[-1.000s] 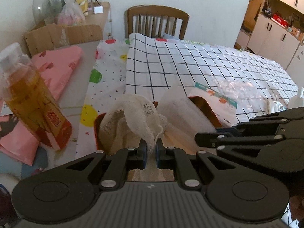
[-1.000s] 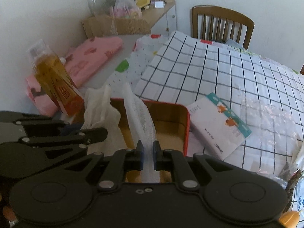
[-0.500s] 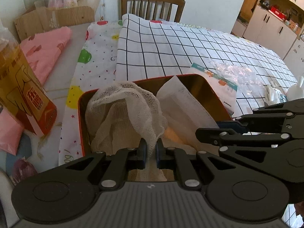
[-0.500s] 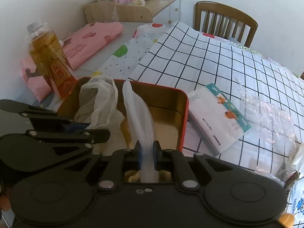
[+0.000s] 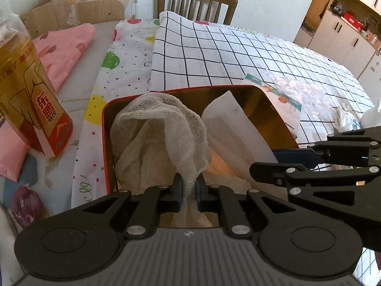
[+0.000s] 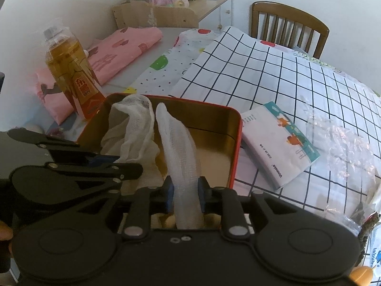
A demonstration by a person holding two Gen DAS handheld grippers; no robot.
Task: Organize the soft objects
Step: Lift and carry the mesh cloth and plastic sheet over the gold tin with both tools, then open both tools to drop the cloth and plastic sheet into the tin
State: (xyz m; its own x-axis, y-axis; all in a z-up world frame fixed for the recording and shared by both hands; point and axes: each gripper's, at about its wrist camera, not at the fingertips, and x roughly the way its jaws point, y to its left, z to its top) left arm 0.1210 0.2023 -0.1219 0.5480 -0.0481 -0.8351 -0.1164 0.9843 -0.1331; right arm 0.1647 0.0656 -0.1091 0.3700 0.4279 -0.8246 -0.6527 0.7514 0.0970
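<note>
From the left wrist view, the left gripper is clamped on a gauze cloth that slumps into the red tin just ahead. It looks mid-way through packing; next, I'd guess, let go and tuck it flat. A drink bottle stands to its left.

From the right wrist view, the right gripper pinches a white cloth strip over the same tin. A tissue pack lies to its right on the counter.

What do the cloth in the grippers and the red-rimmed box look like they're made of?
Cloth: loose open-weave gauze, likely cotton; mesh threads and frayed edges show, matte off-white. Box: probably thin metal tin; glossy gold inner walls, red rolled rim.
</note>
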